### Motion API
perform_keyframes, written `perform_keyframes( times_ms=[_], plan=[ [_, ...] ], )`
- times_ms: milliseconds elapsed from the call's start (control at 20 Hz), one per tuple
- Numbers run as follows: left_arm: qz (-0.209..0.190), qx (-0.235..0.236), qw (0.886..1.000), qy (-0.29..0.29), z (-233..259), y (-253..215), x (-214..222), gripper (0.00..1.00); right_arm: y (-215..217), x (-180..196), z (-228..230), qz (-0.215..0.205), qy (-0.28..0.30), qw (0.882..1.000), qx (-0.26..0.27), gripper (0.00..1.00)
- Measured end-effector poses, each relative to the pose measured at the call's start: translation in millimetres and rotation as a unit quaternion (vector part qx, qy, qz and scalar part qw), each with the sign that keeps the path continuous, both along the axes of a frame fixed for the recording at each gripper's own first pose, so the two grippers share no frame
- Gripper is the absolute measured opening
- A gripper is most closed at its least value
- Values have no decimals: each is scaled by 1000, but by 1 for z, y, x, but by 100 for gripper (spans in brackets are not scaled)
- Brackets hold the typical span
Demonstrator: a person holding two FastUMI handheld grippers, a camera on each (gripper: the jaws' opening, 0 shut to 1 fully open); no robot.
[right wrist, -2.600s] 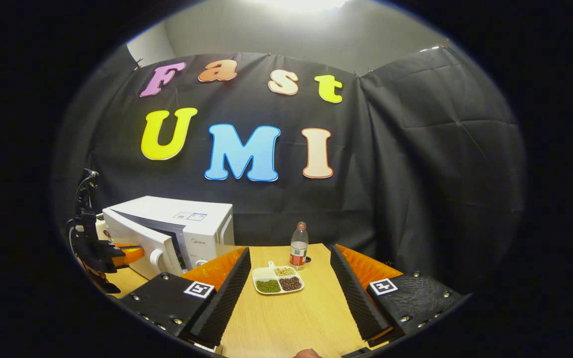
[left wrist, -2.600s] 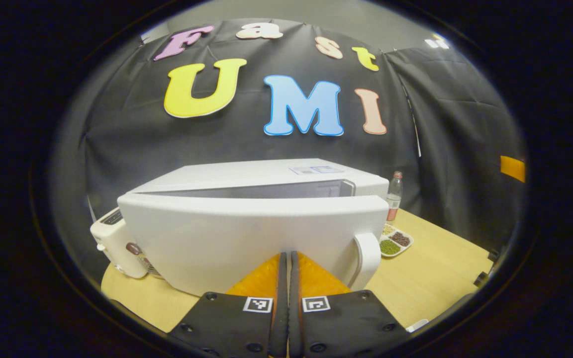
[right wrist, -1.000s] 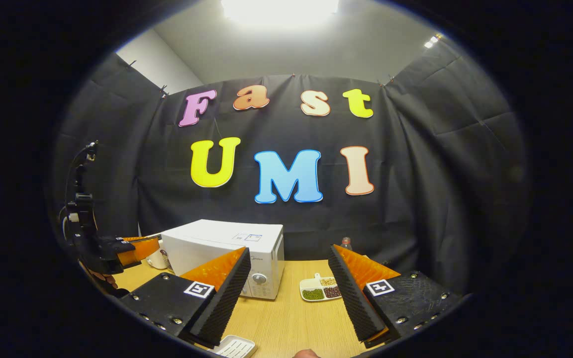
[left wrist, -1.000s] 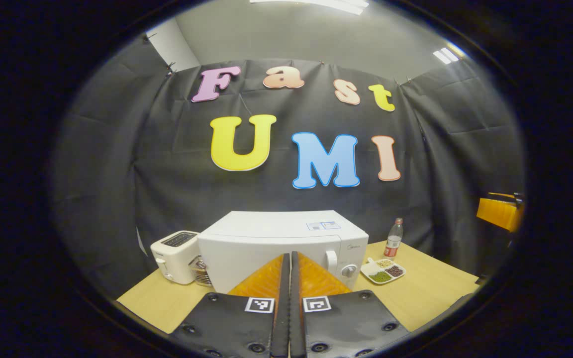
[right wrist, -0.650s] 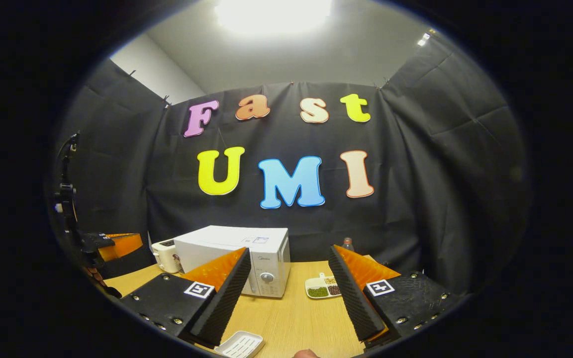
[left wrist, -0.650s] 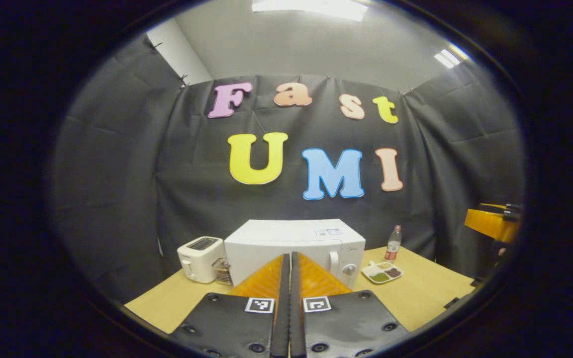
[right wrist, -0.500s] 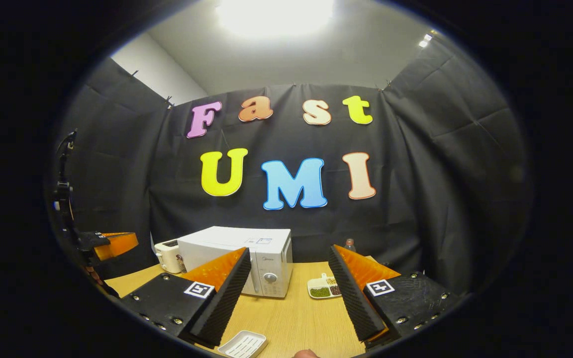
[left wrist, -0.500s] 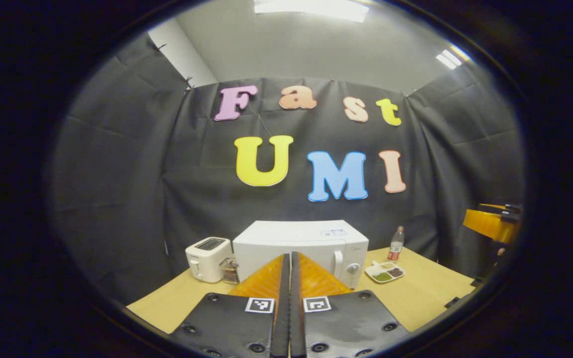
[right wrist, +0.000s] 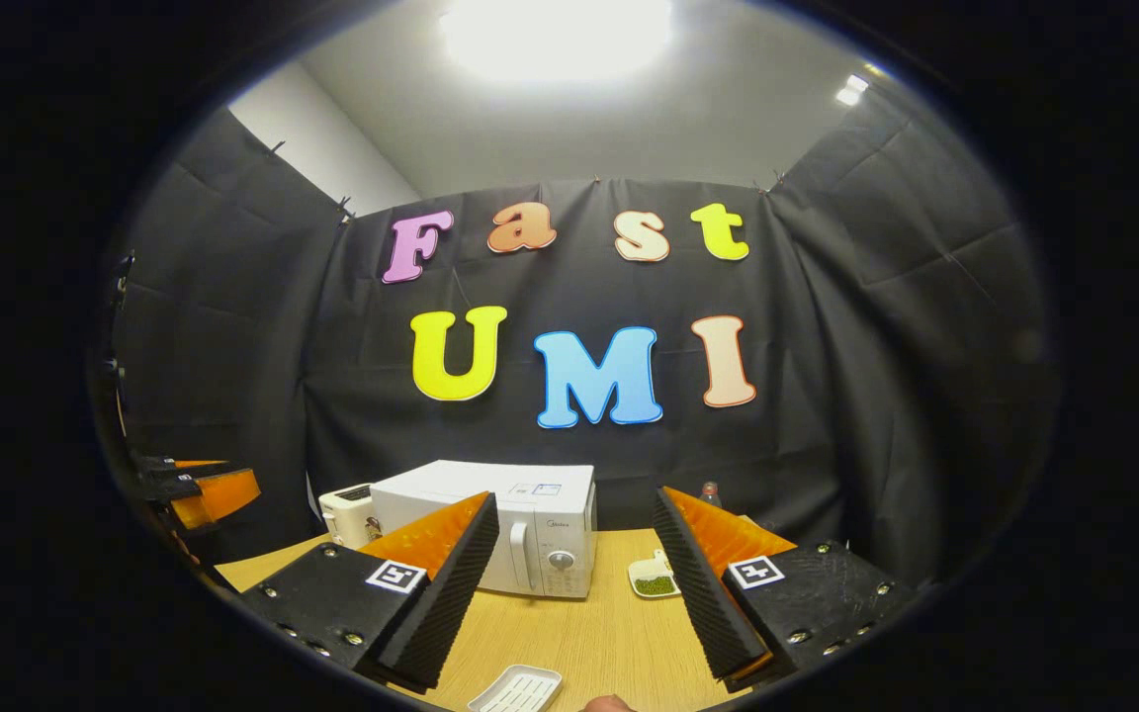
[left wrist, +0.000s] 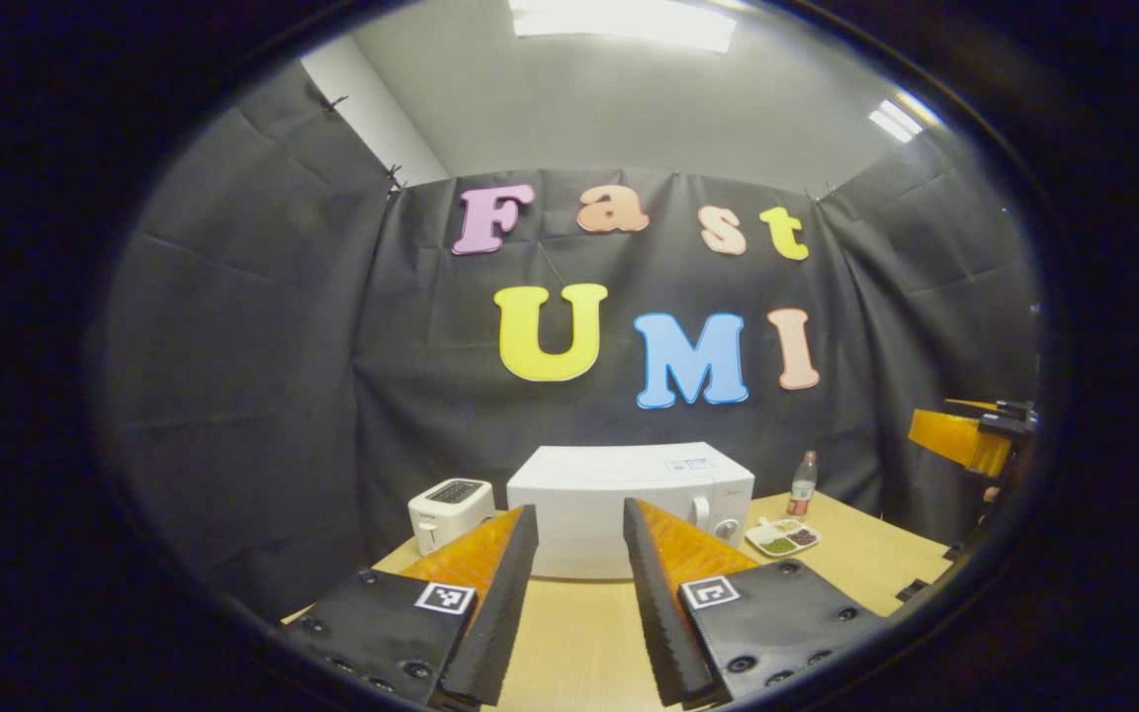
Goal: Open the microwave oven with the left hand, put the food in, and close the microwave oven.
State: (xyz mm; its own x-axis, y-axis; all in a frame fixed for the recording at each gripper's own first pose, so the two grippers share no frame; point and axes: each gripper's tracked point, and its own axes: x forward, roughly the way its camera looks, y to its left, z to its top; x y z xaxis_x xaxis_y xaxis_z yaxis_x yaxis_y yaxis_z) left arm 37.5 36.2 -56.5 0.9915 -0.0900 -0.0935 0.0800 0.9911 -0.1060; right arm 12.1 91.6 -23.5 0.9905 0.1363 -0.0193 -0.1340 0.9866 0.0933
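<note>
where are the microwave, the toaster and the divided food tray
microwave [left wrist: 579,504], left gripper view, on its closed front door.
toaster [left wrist: 448,506], left gripper view, on its white side, just left of the microwave.
divided food tray [left wrist: 785,538], left gripper view, on the compartments, right of the microwave.

No writing was clear enough to read. The microwave oven [right wrist: 490,514] bore a small brand mark [right wrist: 558,525] on its control panel and a pale sticker [left wrist: 685,464] on its top, both too small to make out. The bottle [left wrist: 803,485] on the desk [left wrist: 856,554] wore a red label, its print unreadable. The left tool [left wrist: 579,509] and the right tool [right wrist: 574,496] each carried square black-and-white code markers [left wrist: 444,597], patterns without letters or numbers.
</note>
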Motion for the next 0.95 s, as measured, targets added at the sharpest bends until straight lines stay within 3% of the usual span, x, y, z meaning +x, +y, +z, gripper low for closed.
perform_keyframes(
  times_ms=[150,200,350,600,950],
  plan=[
    [5,-6,1000,-9,2,11,-4,88,6,-2,3,1,-5,1000,-7,95],
    [10,-6,1000,-13,2,17,-4,92,8,-4,3,1,-6,1000,-9,95],
    [21,-3,999,-29,11,27,-5,99,10,-6,7,-1,-12,1000,-10,95],
    [25,20,998,-49,20,34,-9,98,15,-7,11,-3,-15,1000,-11,95],
    [22,13,998,-57,24,36,-15,98,19,-10,14,-3,-20,1000,-12,95]
  ],
)
